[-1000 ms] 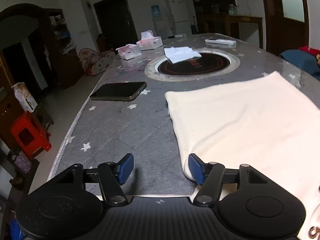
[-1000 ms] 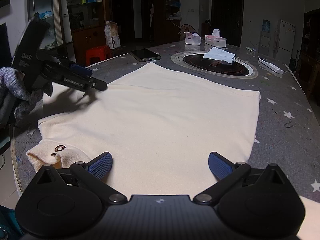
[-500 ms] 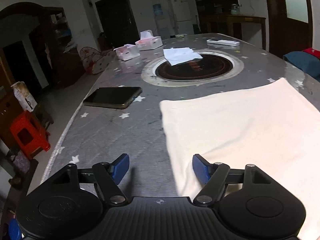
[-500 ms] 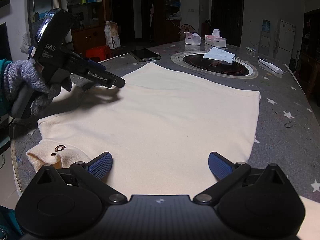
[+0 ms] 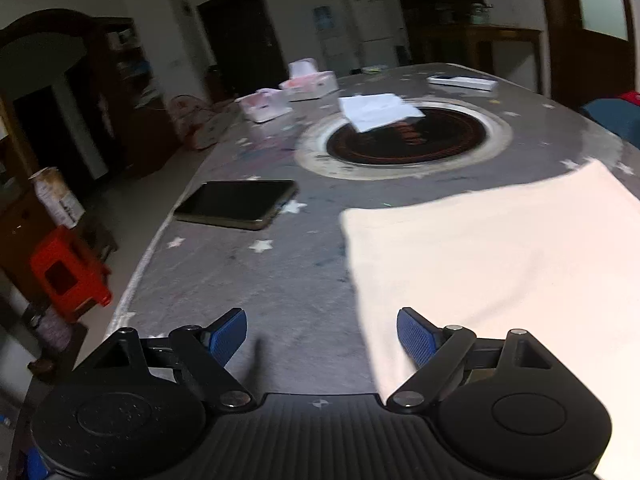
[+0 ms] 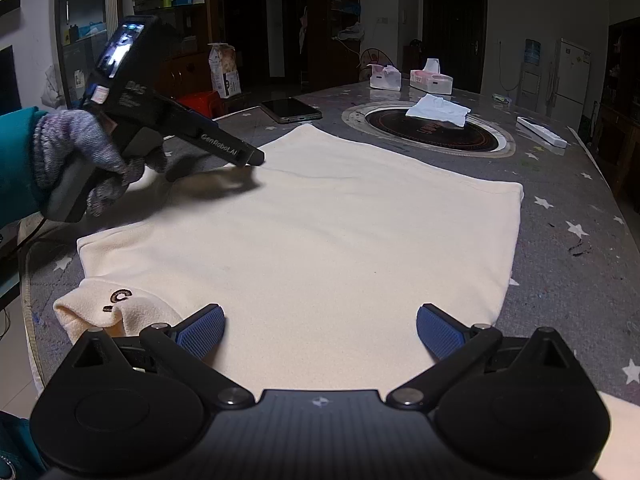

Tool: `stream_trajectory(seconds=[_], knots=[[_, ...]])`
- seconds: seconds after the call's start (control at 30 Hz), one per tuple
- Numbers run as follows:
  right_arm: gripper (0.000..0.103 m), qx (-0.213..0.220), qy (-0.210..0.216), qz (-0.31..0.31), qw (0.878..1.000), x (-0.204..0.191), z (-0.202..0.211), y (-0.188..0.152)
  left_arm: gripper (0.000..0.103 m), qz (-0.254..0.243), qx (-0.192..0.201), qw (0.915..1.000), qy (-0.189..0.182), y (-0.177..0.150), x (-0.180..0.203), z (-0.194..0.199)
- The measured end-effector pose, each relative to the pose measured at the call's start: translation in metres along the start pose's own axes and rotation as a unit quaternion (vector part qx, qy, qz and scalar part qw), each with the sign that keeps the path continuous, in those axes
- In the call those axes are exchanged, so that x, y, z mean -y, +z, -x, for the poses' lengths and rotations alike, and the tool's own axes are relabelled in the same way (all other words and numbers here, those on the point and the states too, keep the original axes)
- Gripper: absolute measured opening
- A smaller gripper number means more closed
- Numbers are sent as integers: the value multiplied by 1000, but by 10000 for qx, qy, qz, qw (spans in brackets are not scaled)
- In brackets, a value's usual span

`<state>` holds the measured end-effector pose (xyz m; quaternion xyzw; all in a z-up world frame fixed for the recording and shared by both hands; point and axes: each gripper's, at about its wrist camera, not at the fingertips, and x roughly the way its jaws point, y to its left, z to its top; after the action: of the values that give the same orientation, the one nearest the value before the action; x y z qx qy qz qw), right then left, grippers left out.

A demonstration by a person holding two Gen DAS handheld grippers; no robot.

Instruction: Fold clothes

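We are viewing a cream garment (image 6: 320, 232) lying flat on the grey star-patterned table (image 6: 568, 264), with a folded part bearing a dark mark (image 6: 116, 300) sitting at its near left corner. Our right gripper (image 6: 320, 326) is hovering low over the near edge with its blue-padded jaws spread wide and nothing between them. The left gripper (image 6: 256, 158), gripped by a gloved hand (image 6: 80, 160), is pointing over the garment's far left edge, its jaw state unreadable, while a phone (image 6: 292, 110), two tissue boxes (image 6: 408, 78) and a white cloth (image 6: 438, 110) are resting beyond.
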<state>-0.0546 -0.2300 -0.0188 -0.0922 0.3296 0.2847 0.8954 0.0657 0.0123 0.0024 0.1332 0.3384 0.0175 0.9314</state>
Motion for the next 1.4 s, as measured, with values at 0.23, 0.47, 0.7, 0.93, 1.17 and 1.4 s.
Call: stream_trajectory(seconds=[0.23, 0.47, 0.7, 0.93, 1.17, 1.4], knots=[[103, 0, 0, -1, 10000, 0, 0, 0, 86, -520, 212, 9965, 622, 9, 9, -22], [103, 0, -1, -2, 10000, -1, 0, 0, 84, -656, 502, 9949, 573, 17, 24, -11], [103, 1, -2, -3, 10000, -1, 0, 0, 85, -1113, 574, 9903, 608, 17, 45, -26], [103, 1, -2, -3, 10000, -1, 0, 0, 88, -964, 431, 9904, 893, 30, 32, -48], [103, -2, -6, 2, 10000, -1, 0, -1, 88, -657, 258, 9954, 648, 33, 26, -33], [103, -10, -21, 22, 10000, -1, -1, 0, 93, -344, 322, 9986, 257, 23, 23, 6]])
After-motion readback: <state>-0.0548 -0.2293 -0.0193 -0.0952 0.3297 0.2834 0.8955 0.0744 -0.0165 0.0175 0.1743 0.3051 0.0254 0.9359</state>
